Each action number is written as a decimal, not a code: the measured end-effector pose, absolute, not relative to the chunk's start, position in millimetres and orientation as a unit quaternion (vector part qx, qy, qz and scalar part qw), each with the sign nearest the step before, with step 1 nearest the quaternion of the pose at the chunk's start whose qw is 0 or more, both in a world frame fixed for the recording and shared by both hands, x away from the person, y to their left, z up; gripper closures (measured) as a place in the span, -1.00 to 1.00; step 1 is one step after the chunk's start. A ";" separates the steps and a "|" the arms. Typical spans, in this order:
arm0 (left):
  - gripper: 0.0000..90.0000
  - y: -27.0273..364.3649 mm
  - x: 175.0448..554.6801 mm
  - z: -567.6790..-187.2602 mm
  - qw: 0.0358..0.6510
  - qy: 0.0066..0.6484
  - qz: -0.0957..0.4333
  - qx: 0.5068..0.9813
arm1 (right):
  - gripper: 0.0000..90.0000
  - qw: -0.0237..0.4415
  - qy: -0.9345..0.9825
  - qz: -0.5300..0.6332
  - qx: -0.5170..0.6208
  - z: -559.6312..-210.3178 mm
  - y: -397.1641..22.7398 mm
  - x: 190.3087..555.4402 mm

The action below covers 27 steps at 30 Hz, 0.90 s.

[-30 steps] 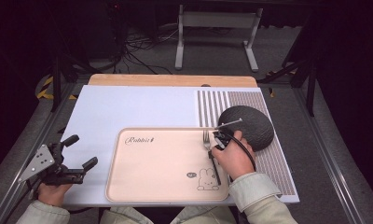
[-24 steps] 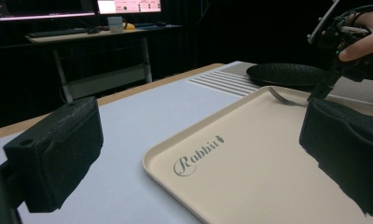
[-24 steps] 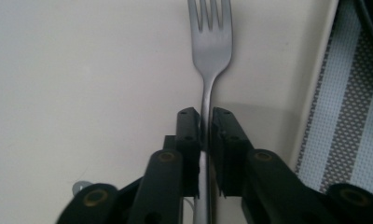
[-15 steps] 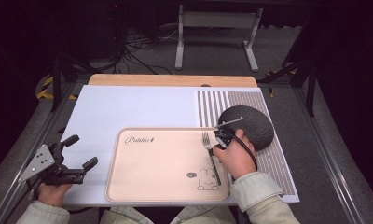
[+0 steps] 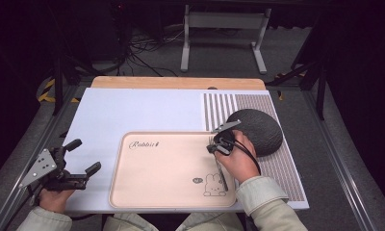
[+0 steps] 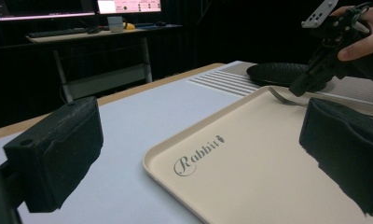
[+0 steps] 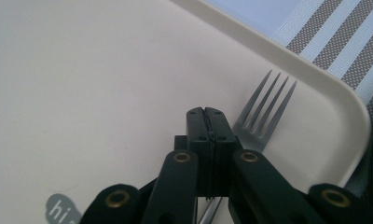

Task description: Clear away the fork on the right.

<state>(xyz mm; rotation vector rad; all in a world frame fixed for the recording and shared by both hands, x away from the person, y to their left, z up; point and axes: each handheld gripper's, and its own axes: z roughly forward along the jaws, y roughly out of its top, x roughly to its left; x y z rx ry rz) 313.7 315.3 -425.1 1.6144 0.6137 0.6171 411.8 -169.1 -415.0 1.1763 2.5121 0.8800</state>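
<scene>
A metal fork (image 5: 221,174) lies along the right side of a beige tray (image 5: 161,168) printed "Rabbit", with its tines (image 7: 265,106) near the tray's far right corner. My right gripper (image 5: 212,147) points down over the fork's neck. Its jaws are pressed flat together (image 7: 205,114), and the fork passes beneath them, just right of the tips. From the left gripper view, the right gripper (image 6: 299,88) touches down by the fork (image 6: 282,97). My left gripper (image 5: 86,155) hovers at the tray's left, wide open (image 6: 198,154) with nothing between its jaws.
A dark round plate (image 5: 260,130) sits on the striped mat (image 5: 219,108) right of the tray, partly behind my right hand. A white mat (image 5: 133,110) covers the table's left and middle. A desk with monitors (image 6: 82,28) stands beyond the table.
My right gripper has edged slightly left over the fork. The left gripper and the fork have stayed where they were.
</scene>
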 end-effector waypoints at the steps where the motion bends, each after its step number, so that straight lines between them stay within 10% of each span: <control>1: -0.99 315.3 313.7 -425.1 0.608 0.265 0.267 0.699 | 1.00 0.117 0.860 0.303 0.393 -416.3 -168.7 413.2; 27: -0.99 315.4 313.9 -425.0 0.608 0.265 0.267 0.699 | 1.00 0.156 0.880 0.261 0.365 -434.7 -177.7 425.8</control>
